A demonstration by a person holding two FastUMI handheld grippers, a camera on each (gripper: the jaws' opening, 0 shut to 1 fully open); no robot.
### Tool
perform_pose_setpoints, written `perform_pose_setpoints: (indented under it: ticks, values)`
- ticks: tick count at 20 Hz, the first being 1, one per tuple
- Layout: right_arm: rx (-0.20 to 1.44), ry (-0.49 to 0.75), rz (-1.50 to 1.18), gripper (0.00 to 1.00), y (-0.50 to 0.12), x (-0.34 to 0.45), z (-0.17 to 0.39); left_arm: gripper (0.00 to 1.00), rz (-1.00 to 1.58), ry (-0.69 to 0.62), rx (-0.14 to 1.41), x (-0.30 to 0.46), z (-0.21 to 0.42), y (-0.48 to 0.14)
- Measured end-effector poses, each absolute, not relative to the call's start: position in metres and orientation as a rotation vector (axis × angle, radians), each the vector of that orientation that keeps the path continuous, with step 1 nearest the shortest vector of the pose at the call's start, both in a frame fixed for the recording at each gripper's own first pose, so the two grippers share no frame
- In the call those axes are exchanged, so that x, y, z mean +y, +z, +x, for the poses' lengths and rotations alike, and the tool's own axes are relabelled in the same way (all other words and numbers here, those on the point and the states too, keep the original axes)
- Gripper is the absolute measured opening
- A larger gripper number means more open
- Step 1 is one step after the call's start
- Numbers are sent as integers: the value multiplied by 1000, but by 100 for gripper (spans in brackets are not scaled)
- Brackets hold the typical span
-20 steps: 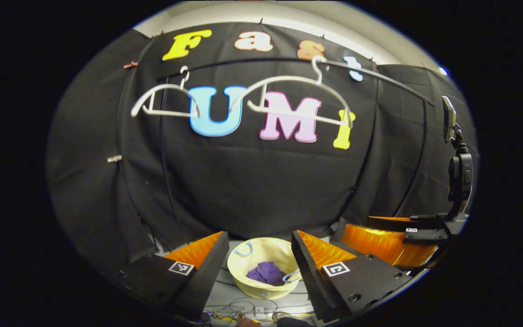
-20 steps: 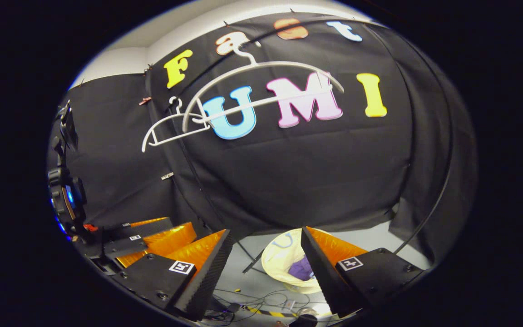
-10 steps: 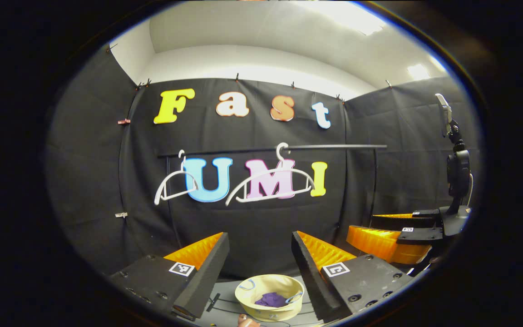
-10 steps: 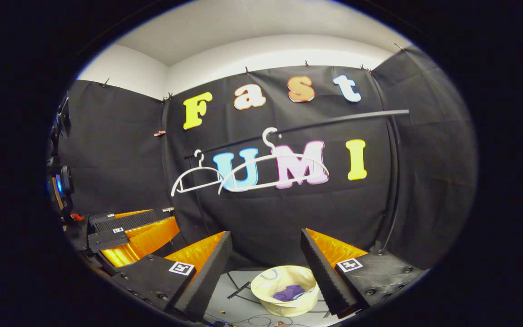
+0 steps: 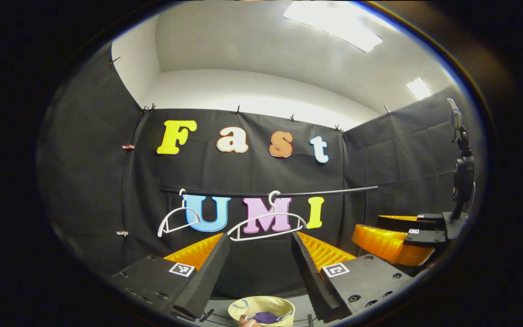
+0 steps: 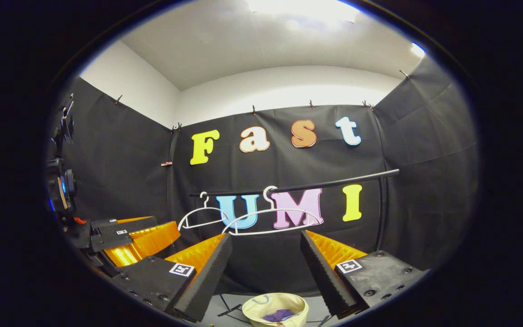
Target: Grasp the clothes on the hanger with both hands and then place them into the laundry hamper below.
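Two bare white hangers [image 5: 177, 220] [image 5: 266, 226] hang on a black rail [image 5: 334, 190] against the back wall. Far below, a pale yellow hamper [image 5: 284, 303] holds a purple garment [image 5: 266, 317]. My left gripper [image 5: 259, 236] is open and empty, well back from the rail, with the hamper low between its fingers. The right gripper view has the same hangers [image 6: 200, 218] [image 6: 273, 222], the rail [image 6: 343, 181], the hamper [image 6: 252, 304] and the garment [image 6: 279, 314]. My right gripper [image 6: 266, 235] is open and empty too. Each gripper appears beside the other: the right [image 5: 370, 227], the left [image 6: 167, 225].
The rail's upright post [image 6: 382, 218] stands at the right, by the side wall. Part of a hand [image 5: 243, 321] shows at the hamper's near edge. A thin black leg or cable [image 6: 227, 311] lies on the grey floor left of the hamper.
Both grippers drew back and tilted up: hangers and rail sank and shrank in both views, the hamper slid to the bottom edge, the ceiling came in. Both stayed open.
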State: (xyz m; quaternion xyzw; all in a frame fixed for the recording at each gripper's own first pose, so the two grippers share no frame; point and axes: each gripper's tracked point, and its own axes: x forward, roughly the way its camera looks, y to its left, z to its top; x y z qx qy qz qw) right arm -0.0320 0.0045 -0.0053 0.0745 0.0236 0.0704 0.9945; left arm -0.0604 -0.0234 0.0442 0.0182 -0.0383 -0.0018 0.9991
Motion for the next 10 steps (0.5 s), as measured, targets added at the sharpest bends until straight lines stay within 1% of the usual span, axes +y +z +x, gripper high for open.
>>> perform_pose_setpoints:
  ticks: [1,2,3,10]
  values:
    - [47,151,159,97,-4,4,-30,87,32,6,-78,-25,-60,44]
    - [47,160,169,97,-4,4,-28,82,34,19,-75,-24,-58,43]
    - [47,167,175,97,-4,2,-28,87,39,31,-69,-22,-57,40]
    - [27,173,203,97,0,-1,-22,87,49,42,-45,-25,-54,34]
